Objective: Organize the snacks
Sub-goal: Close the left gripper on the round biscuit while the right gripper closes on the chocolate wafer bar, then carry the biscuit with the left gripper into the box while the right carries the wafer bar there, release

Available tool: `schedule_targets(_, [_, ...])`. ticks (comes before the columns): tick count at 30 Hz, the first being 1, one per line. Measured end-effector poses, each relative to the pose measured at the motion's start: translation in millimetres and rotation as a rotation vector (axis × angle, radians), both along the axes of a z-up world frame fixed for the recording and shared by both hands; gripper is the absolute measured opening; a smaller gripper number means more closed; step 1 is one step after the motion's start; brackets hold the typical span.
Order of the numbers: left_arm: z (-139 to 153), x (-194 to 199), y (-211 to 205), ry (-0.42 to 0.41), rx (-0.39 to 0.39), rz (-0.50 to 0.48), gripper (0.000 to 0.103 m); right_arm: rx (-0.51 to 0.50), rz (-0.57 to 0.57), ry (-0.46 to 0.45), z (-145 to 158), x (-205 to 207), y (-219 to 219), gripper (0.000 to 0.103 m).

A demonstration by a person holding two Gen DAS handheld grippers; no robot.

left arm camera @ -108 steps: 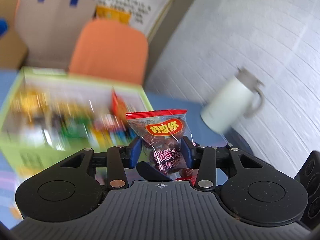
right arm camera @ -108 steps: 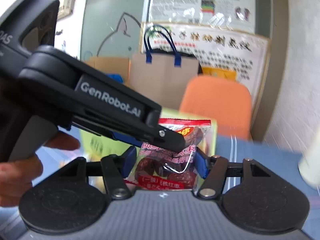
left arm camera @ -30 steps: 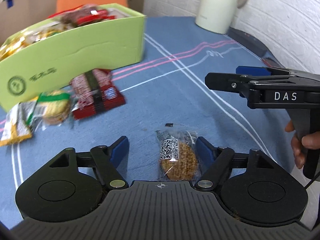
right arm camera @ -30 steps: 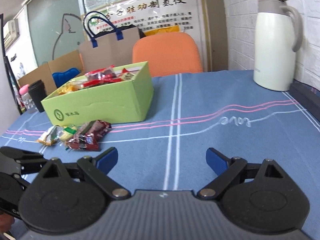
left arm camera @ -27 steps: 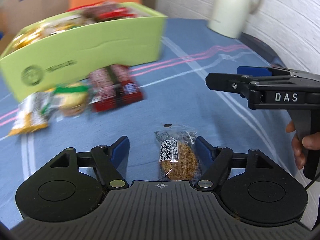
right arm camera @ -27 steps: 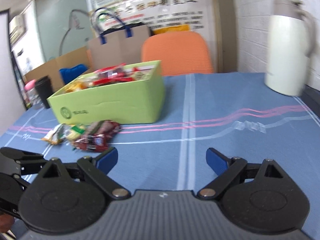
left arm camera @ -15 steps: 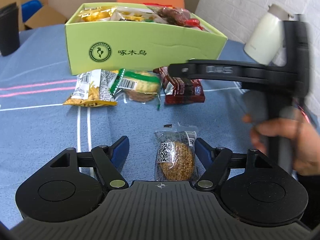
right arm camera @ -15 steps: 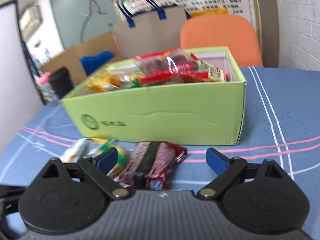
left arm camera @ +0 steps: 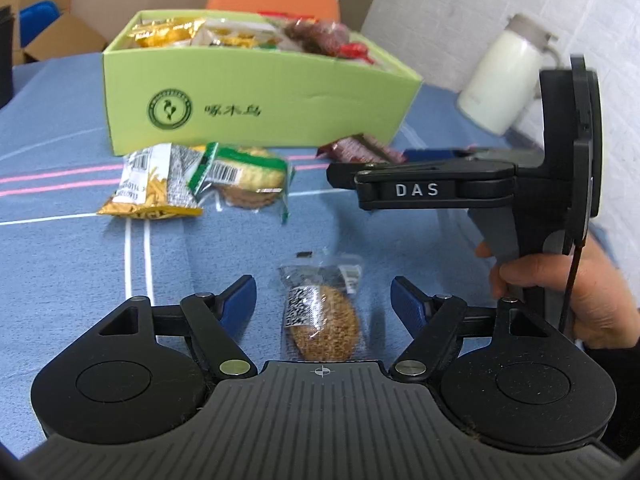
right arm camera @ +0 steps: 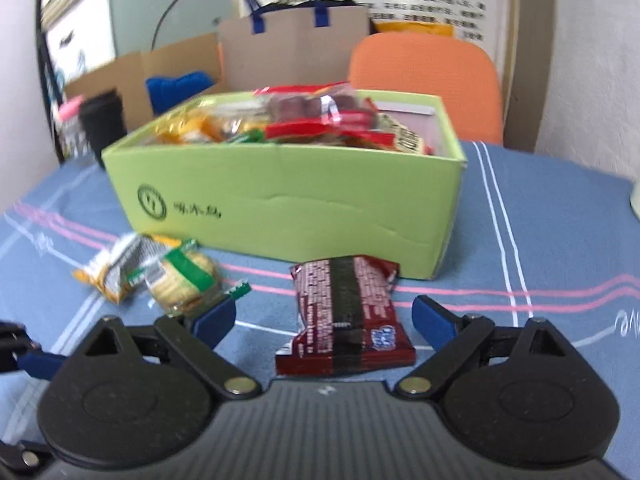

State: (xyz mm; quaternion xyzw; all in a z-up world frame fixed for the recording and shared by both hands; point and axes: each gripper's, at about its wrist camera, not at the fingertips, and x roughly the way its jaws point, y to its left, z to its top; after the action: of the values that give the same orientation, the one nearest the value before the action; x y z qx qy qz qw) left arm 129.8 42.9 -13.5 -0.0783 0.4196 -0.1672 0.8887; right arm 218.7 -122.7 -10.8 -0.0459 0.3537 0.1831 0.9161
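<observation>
Snacks fill the green box point(left arm camera: 256, 96) at twelve o'clock on the blue tablecloth point(left arm camera: 60, 264); an orange chair point(right arm camera: 424, 76) and a paper bag point(right arm camera: 296, 40) stand behind it, a white jug point(left arm camera: 504, 80) at two o'clock. Before the box lie a yellow packet point(left arm camera: 154, 184), a green-wrapped biscuit point(left arm camera: 248, 178) touching it, and a dark red packet point(right arm camera: 348, 316), the last between the wide-spread fingers of the right gripper point(right arm camera: 324, 320), untouched. A small round cookie pack point(left arm camera: 322, 308) lies between the left gripper point(left arm camera: 324, 300), its jaws closing but pads still clear of it. The right gripper crosses at three o'clock, held by a hand point(left arm camera: 560, 292).
</observation>
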Motion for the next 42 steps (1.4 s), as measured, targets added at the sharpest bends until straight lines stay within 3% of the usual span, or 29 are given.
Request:
schedule_targets(2, [-1, -2, -3, -0.012, 0.019, 0.002, 0.056, -0.025, 0.006, 0.002, -5, 3, 2, 0.092])
schedule_targets(4, [-1, -4, -6, -0.019, 0.033, 0.008, 0.052, -0.028, 0.018, 0.021, -12, 5, 1, 0.083])
schedule_targets(5, [-2, -5, -8, -0.029, 0.052, 0.008, 0.033, -0.034, 0.021, -0.002, -13, 2, 1, 0.069])
schedule_targets(6, [-1, -6, -11, -0.036, 0.074, 0.004, 0.019, -0.031, 0.027, -0.016, -12, -2, -1, 0.067])
schedule_targets(7, [-1, -7, -12, -0.032, 0.069, 0.000, 0.014, -0.019, 0.034, -0.012, -11, -7, -2, 0.066])
schedule_targets(11, [1, -9, -2, 0.019, -0.028, 0.003, 0.011, -0.011, 0.037, -0.027, -9, -33, -8, 0.066])
schedule_targets(15, [26, -8, 22, 0.005, -0.153, -0.006, 0.011, 0.090, 0.054, -0.048, 16, -55, -23, 0.066])
schedule_targets(18, [54, 6, 43, -0.043, -0.201, 0.009, 0.012, 0.156, 0.088, -0.079, 41, -53, -27, 0.066])
schedule_targets(22, [89, 38, 64, -0.133, -0.161, 0.065, 0.012, 0.217, 0.136, -0.138, 73, -34, -21, 0.066])
schedule_targets(26, [116, 86, 78, -0.198, -0.128, 0.118, 0.013, 0.189, 0.162, -0.227, 102, 3, 2, 0.066])
schedule_targets(31, [119, 155, 84, -0.179, -0.120, 0.156, 0.013, 0.141, 0.164, -0.262, 111, 67, 37, 0.066])
schedule_targets(35, [108, 186, 82, -0.162, -0.076, 0.168, 0.013, 0.123, 0.167, -0.241, 102, 106, 54, 0.066])
schedule_targets(36, [105, 193, 83, -0.164, -0.068, 0.181, 0.019, 0.118, 0.167, -0.236, 99, 113, 57, 0.070])
schedule_targets(37, [103, 196, 83, -0.180, -0.057, 0.189, 0.023, 0.112, 0.163, -0.236, 97, 118, 59, 0.083])
schedule_targets(39, [104, 196, 86, -0.210, -0.044, 0.212, 0.049, 0.128, 0.149, -0.249, 96, 122, 58, 0.089])
schedule_targets(42, [110, 179, 91, -0.266, -0.048, 0.222, 0.056, 0.158, 0.143, -0.300, 106, 108, 54, 0.093])
